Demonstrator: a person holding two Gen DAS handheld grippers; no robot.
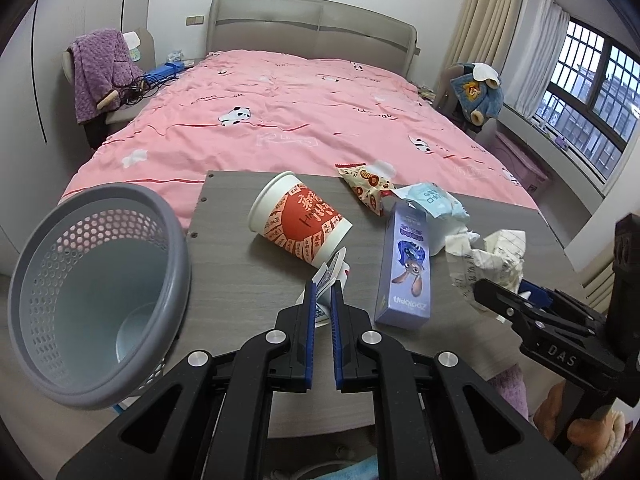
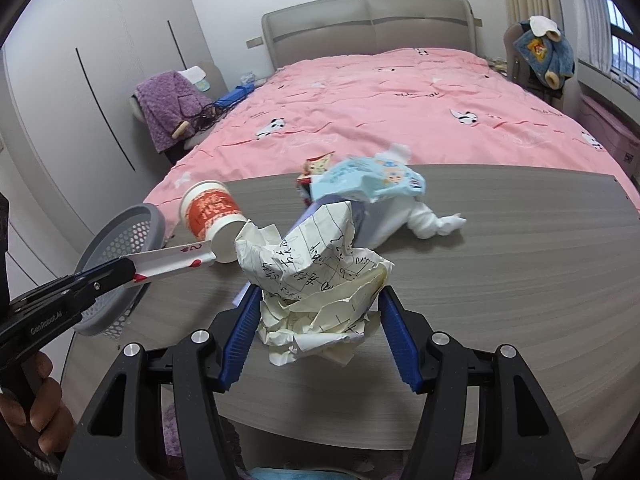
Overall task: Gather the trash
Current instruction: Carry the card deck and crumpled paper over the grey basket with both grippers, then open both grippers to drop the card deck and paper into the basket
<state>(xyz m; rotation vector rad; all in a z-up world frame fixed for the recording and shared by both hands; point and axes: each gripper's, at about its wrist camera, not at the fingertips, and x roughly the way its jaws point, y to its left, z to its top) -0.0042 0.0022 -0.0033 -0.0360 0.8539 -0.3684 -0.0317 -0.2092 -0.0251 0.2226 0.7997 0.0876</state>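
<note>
- Gripping a playing card (image 2: 172, 262), the left gripper (image 1: 323, 300) is holding it pinched between nearly closed fingers, just above the table (image 1: 240, 280) and beside the tipped paper cup (image 1: 298, 220).
- Clamping the crumpled paper (image 2: 316, 280), the right gripper (image 2: 318, 308) is squeezing the wad from both sides near the table's front edge.
- Sitting to the left, the grey basket (image 1: 96, 292) is tilting its mouth toward the grippers.
- Judging by this, both pickups are looking done; the next move is calling for carrying each piece over the basket rim and releasing.
- Waiting on the table are the purple box (image 1: 406, 268) and snack wrapper (image 1: 366, 186).
</note>
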